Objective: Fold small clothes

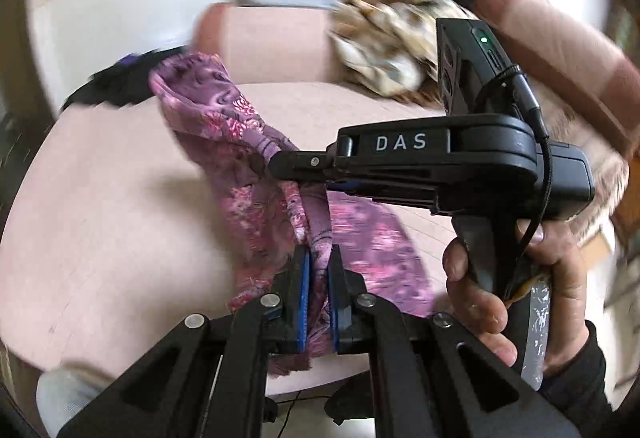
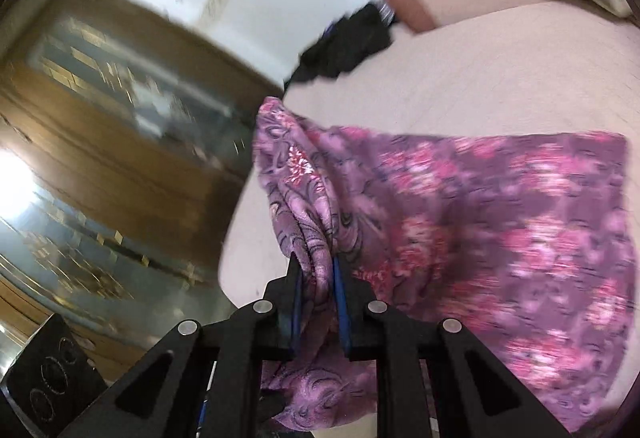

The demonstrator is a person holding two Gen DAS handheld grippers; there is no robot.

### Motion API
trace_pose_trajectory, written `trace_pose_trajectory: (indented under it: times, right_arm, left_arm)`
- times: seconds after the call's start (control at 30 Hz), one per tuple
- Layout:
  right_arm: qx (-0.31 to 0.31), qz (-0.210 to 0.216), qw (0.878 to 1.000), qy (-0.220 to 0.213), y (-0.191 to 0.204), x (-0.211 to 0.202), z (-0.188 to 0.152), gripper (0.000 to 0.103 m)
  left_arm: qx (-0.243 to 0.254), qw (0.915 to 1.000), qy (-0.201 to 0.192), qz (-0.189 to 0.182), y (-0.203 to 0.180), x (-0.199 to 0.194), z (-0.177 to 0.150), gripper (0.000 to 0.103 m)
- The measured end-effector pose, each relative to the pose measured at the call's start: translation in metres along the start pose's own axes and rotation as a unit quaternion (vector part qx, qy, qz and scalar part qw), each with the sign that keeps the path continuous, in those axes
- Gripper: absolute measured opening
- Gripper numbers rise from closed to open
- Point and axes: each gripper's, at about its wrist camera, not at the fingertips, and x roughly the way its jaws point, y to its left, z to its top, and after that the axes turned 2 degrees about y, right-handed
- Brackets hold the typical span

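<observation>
At the bottom centre of the left wrist view, the left gripper (image 1: 319,286) is seen with its blue-lined jaws clamped on a bunched fold of the purple floral cloth (image 1: 248,142). In the lower right of that view, the handle of the right gripper (image 1: 272,164) is held by a hand (image 1: 516,278); its body, marked DAS, reaches across the middle of the frame, and its tip is pressed into the cloth at centre. From there the cloth is stretched up toward the upper left, over the pale pink bed surface (image 1: 100,218).

In the right wrist view, the right gripper's jaws are shown at bottom centre, closed on a gathered edge of the same cloth, whose remainder is spread, blurred, over the right half of the frame on the bed surface.

Farther back, a black garment (image 1: 116,82) is seen at the left edge of the bed, a pink bolster (image 1: 272,38) lies behind it at upper centre, and a brown patterned fabric (image 1: 384,42) is heaped at upper right
</observation>
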Motion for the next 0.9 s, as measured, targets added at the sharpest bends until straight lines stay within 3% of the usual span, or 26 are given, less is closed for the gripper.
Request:
trace_pose_trajectory:
  times: [0.1, 0.17, 0.23, 0.4, 0.5, 0.57, 0.7, 0.73, 0.8, 0.83, 0.9]
  right_arm:
    - [0.056, 0.02, 0.997, -0.042, -0.056, -0.038, -0.012, 0.015]
    - [0.096, 0.029, 0.994, -0.048, -0.087, -0.048, -0.018, 0.015]
    - [0.146, 0.009, 0.989, -0.039, -0.127, -0.057, -0.017, 0.015]
    - [0.243, -0.033, 0.969, -0.012, -0.189, -0.058, -0.024, 0.015]
    - [0.242, -0.055, 0.969, -0.007, -0.192, -0.059, -0.026, 0.015]
    - [0.239, -0.068, 0.969, -0.001, -0.189, -0.057, -0.026, 0.017]
    - [0.245, -0.073, 0.967, -0.011, -0.194, -0.063, -0.025, 0.018]
    - [0.244, -0.073, 0.967, -0.013, -0.19, -0.063, -0.024, 0.022]
    - [0.234, -0.077, 0.969, -0.021, -0.185, -0.067, -0.021, 0.067]
    - [0.222, -0.088, 0.971, -0.026, -0.181, -0.067, -0.019, 0.074]
    - [0.197, -0.122, 0.973, -0.016, -0.174, -0.063, -0.019, 0.074]
  left_arm:
    - [0.035, 0.999, 0.025, -0.012, -0.04, 0.04, 0.008, 0.007]
    - [0.048, 0.9978, 0.043, -0.016, -0.06, 0.068, 0.013, 0.008]
    - [0.052, 0.9962, 0.068, -0.013, -0.075, 0.102, 0.016, 0.008]
    - [-0.006, 0.9889, 0.134, -0.063, -0.07, 0.157, 0.02, 0.008]
    - [-0.042, 0.9805, 0.157, -0.11, -0.064, 0.169, 0.017, 0.011]
    - [-0.051, 0.9772, 0.16, -0.13, -0.061, 0.164, 0.014, 0.021]
    - [-0.079, 0.9816, 0.111, -0.134, -0.032, 0.134, 0.015, 0.052]
    - [-0.085, 0.9839, 0.099, -0.122, -0.022, 0.128, 0.017, 0.054]
    - [-0.094, 0.9892, 0.081, -0.079, 0.0, 0.125, 0.028, 0.055]
    - [-0.1, 0.9906, 0.076, -0.054, 0.012, 0.126, 0.032, 0.055]
    - [-0.105, 0.9922, 0.066, -0.016, 0.032, 0.129, 0.039, 0.055]
